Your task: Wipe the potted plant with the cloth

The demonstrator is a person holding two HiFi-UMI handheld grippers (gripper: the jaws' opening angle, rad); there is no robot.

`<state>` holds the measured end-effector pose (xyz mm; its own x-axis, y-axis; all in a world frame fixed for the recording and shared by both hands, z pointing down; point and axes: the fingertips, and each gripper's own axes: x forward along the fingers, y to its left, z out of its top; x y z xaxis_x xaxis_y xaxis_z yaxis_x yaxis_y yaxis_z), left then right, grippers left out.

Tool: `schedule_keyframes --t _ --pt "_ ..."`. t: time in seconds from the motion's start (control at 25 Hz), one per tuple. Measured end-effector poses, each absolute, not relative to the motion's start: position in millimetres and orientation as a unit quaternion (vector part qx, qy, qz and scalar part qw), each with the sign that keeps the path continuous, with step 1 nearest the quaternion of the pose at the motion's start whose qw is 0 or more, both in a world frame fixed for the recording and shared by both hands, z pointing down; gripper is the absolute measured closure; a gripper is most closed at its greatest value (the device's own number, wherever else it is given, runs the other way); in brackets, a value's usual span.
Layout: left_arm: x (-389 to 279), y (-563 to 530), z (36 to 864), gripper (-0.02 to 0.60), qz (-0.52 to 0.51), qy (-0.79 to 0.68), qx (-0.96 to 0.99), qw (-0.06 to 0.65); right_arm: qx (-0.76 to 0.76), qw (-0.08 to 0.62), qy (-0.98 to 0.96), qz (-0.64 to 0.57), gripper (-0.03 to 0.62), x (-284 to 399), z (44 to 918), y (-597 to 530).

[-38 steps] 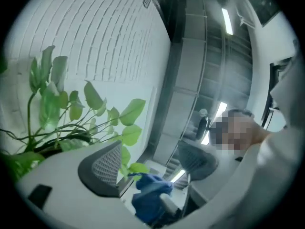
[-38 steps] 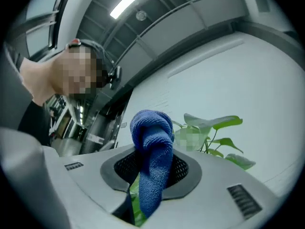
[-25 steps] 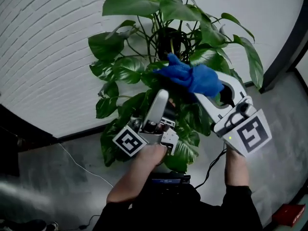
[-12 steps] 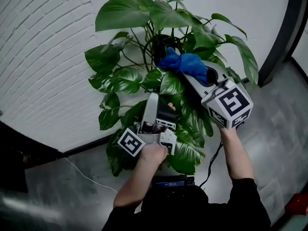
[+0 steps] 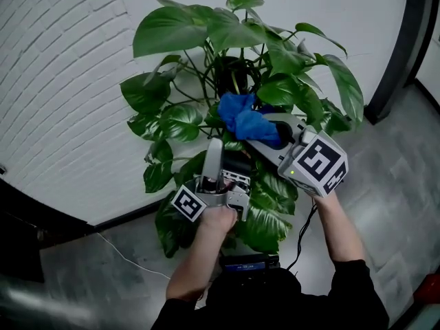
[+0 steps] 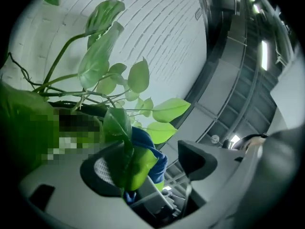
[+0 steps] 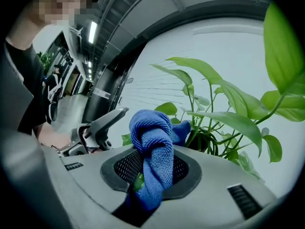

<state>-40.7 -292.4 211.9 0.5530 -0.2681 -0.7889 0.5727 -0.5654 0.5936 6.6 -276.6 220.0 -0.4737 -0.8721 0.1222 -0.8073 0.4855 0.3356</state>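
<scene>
The potted plant (image 5: pixel 172 29) spreads broad green leaves before a white wall; its dark pot (image 5: pixel 230 71) shows between the stems. My right gripper (image 5: pixel 265 135) is shut on a bunched blue cloth (image 5: pixel 242 121), which rests against leaves at the plant's middle. In the right gripper view the cloth (image 7: pixel 153 137) hangs over the mesh pad. My left gripper (image 5: pixel 223 150) points up just below the cloth. Its jaws have just been closing a little and stand open (image 6: pixel 152 162). One leaf (image 6: pixel 128 163) lies between them against the left pad, with the right jaw apart from it and the cloth (image 6: pixel 147 142) behind.
A white brick wall (image 5: pixel 62 81) curves behind and to the left of the plant. A black post (image 5: pixel 395 53) stands at the right. On the grey floor (image 5: pixel 385 177) a thin cable (image 5: pixel 130 253) runs at the lower left, and a red object (image 5: pixel 434 282) sits at the right edge.
My right gripper has come down and to the left with the cloth, from above the upper leaves to the plant's middle. The left gripper has stayed in place.
</scene>
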Motion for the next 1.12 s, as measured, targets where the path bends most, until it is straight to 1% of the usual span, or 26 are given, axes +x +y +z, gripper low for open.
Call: schedule_keyframes --t 0.24,0.32,0.4,0.48,0.56,0.64,0.72,0.8,1.0,1.12 --pt "-43.3 -289.7 212.4 0.216 -0.464 0.099 0.76 0.443 0.448 0.187 -0.864 -0.135 0.476 -24.8 228.5 -254.6" --pt "-43.8 -289.3 212.0 0.216 -0.467 0.1 0.759 0.443 0.429 0.189 -0.873 -0.137 0.476 -32.1 228.6 -245.3" --pt "-44.8 -288.2 211.0 0.216 -0.469 0.101 0.758 0.441 0.409 0.157 -0.889 -0.132 0.476 -36.5 219.9 -234.6" --pt "-45.3 -287.2 209.6 0.216 -0.471 0.101 0.758 0.44 0.416 0.093 -0.896 -0.122 0.476 -27.3 198.0 -226.7" --pt "-46.6 -287.0 208.8 0.216 -0.473 0.102 0.756 0.44 0.463 0.036 -0.876 -0.131 0.476 1.3 169.1 -225.0" --pt "-48.2 -286.8 208.6 0.216 -0.476 0.104 0.754 0.441 0.528 0.015 -0.836 -0.148 0.476 35.3 147.4 -228.4" --pt "-49.6 -286.6 207.6 0.216 -0.479 0.107 0.752 0.44 0.574 0.027 -0.803 -0.16 0.476 58.9 141.5 -239.0" --pt "-50.9 -285.8 206.0 0.216 -0.484 0.11 0.75 0.437 0.589 0.046 -0.791 -0.159 0.476 67.9 148.9 -256.0" --pt "-53.7 -282.9 204.6 0.216 -0.491 0.112 0.748 0.433 0.544 0.091 -0.826 -0.111 0.476 43.6 188.5 -289.5" --pt "-55.7 -282.6 203.9 0.216 -0.494 0.111 0.747 0.431 0.519 0.102 -0.843 -0.097 0.476 28.6 196.4 -291.8"
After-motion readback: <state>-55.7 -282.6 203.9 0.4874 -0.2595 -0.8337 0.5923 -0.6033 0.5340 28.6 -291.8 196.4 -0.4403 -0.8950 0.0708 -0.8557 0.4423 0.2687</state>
